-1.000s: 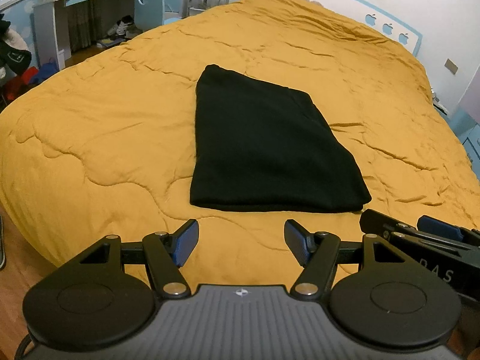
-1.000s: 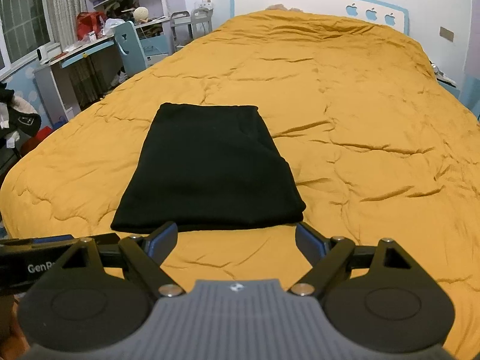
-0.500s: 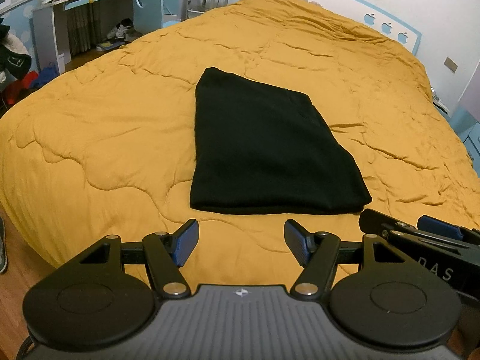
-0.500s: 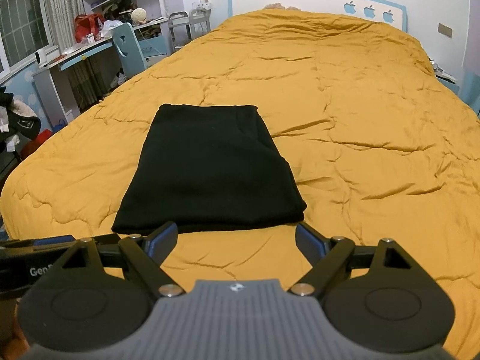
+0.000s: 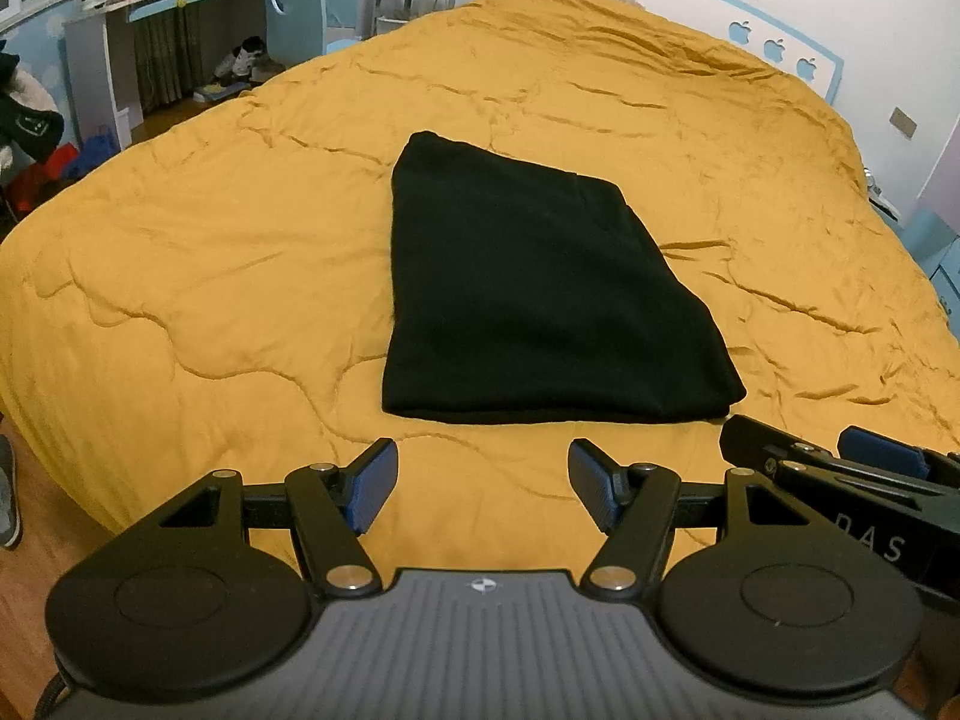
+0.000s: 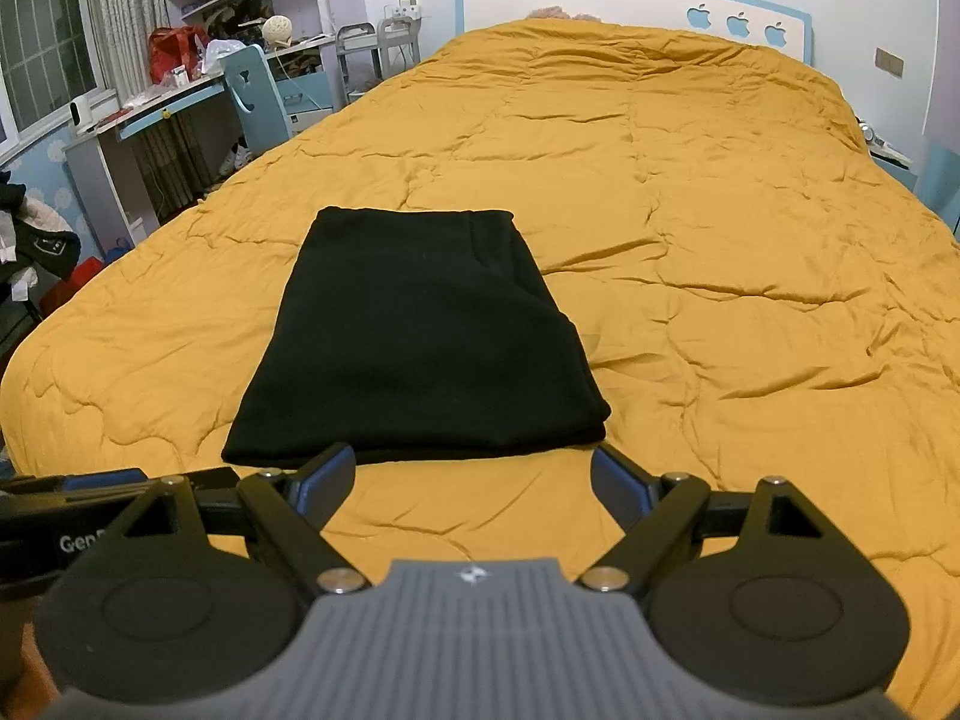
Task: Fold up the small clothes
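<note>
A black garment [image 5: 540, 294] lies folded flat on the orange quilt [image 5: 210, 276] of a wide bed, a little toward the near end and somewhat left of the middle line of the bed. It makes a neat shape, narrower at the far end and wider at the near end, and at the near right corner the stacked layers of cloth can be seen (the fabric is very dark, so I cannot tell which kind of garment it is).

The left gripper [image 5: 482, 483] is held just before the near edge of the garment, above the quilt, and does not touch the cloth. Its two blue-padded fingers [image 5: 373, 483] stand spread apart with only quilt between them. The right gripper [image 6: 474, 483] is held beside it, also at the near edge, with its fingers spread wide and nothing between them; from its own camera the tip of its left finger [image 6: 327, 477] overlaps the hem of the garment, but I cannot tell if it touches. Part of the right gripper shows at the lower right edge of the left camera.

At the far end stands a white headboard [image 6: 630, 3] with a blue border and three apple shapes. To the left of the bed there are a cluttered desk [image 6: 150, 114] and a light blue chair [image 6: 252, 96].
</note>
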{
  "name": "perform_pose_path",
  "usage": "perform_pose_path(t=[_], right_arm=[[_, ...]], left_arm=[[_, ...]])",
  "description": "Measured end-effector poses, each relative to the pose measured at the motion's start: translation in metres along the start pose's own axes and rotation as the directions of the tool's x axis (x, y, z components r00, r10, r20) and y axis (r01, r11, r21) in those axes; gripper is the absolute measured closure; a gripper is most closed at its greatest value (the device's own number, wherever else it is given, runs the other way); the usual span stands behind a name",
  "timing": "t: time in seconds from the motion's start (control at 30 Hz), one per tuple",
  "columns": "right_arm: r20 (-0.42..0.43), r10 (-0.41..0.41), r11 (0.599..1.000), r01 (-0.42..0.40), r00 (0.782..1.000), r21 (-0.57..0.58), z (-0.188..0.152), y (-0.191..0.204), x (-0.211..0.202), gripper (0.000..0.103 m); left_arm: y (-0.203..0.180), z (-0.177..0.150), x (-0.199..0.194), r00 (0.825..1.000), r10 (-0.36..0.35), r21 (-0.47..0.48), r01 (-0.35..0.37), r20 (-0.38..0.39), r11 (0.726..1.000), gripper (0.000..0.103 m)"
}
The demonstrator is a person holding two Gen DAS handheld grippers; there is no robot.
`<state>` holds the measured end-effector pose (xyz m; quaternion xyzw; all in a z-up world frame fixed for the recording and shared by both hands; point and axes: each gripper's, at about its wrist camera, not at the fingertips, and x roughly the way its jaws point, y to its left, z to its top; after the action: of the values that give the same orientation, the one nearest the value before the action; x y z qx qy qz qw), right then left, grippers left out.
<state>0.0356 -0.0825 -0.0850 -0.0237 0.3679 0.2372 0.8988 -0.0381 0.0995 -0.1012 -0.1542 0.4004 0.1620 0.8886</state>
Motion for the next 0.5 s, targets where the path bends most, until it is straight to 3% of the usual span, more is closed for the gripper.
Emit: perform_pose_path(t=[0.33,0.5], right_arm=[[0.009,0.001,1.0,-0.001,1.0,0.012,0.0002,-0.0021,-0.0027,0.021],[0.008,-0.007,1.0,0.007,1.0,0.006,-0.0004,-0.0013,-0.0029,0.021]], left_arm=[[0.0041,-0.0024,-0.0004,0.999,-0.048,-0.03,0.048,-0.003,0.998,0.028],[0.0004,-0.0045,-0.0014,0.999,-0.036,-0.017,0.036,0.0,0.999,0.028]])
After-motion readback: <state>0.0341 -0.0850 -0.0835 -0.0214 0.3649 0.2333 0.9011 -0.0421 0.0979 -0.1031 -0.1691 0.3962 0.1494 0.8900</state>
